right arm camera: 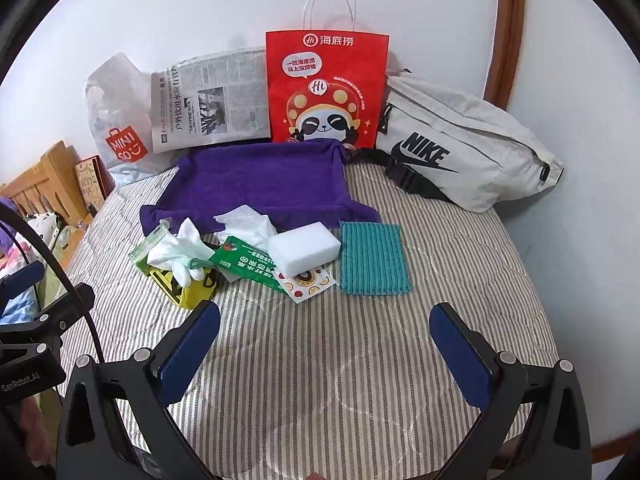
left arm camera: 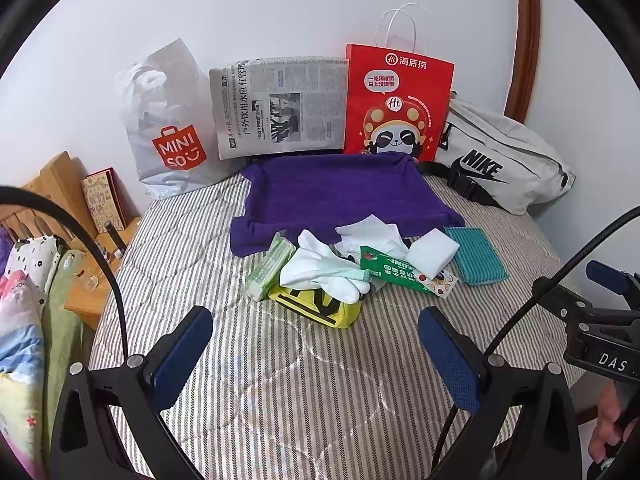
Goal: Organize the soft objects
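Evidently poised to start sorting, the left gripper [left arm camera: 316,354] and right gripper [right arm camera: 326,354] hang wide apart and empty short of the purple towel tray [right arm camera: 260,178], soft clutter like the white foam sponge [right arm camera: 304,248] heaped along its near edge

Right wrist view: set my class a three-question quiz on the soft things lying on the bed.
1. True or false: the white sponge lies left of the teal cloth.
2. Which sits on the yellow pouch? A) white gloves B) newspaper C) Nike bag
3. Fill in: both tongs, left and right, are ____.

Key: 1 true; 2 A; 3 open.
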The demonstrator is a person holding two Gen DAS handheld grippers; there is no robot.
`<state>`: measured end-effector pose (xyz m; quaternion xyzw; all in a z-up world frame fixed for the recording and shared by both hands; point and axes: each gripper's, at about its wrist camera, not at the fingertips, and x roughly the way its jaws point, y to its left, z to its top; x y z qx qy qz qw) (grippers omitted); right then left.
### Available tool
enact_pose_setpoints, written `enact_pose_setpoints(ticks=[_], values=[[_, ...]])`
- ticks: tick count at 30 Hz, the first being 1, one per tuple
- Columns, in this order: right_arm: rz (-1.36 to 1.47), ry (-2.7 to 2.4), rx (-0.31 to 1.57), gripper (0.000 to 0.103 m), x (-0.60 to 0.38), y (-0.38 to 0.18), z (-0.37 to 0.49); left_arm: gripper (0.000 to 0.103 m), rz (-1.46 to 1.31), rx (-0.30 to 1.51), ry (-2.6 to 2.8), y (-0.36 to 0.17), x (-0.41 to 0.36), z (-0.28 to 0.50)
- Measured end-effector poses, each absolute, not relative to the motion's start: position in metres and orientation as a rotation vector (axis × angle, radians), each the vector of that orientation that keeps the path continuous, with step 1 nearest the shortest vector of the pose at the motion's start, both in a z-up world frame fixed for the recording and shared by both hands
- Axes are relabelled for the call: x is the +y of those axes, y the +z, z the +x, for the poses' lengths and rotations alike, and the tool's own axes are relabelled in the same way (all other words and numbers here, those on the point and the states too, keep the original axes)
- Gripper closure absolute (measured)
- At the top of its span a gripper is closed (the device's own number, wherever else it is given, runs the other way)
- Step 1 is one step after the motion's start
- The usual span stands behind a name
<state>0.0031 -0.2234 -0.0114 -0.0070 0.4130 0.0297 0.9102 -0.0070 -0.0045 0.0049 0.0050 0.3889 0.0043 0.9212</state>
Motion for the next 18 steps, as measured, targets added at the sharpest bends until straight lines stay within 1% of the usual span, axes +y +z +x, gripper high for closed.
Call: enact_pose_setpoints(ticks=[18], values=[[-0.015,0.063,0.845,0.0,-0.2247,-0.0097,0.0002,0.0,0.012,0.798,0.01,0.0045,-0.0028,-0.0095]])
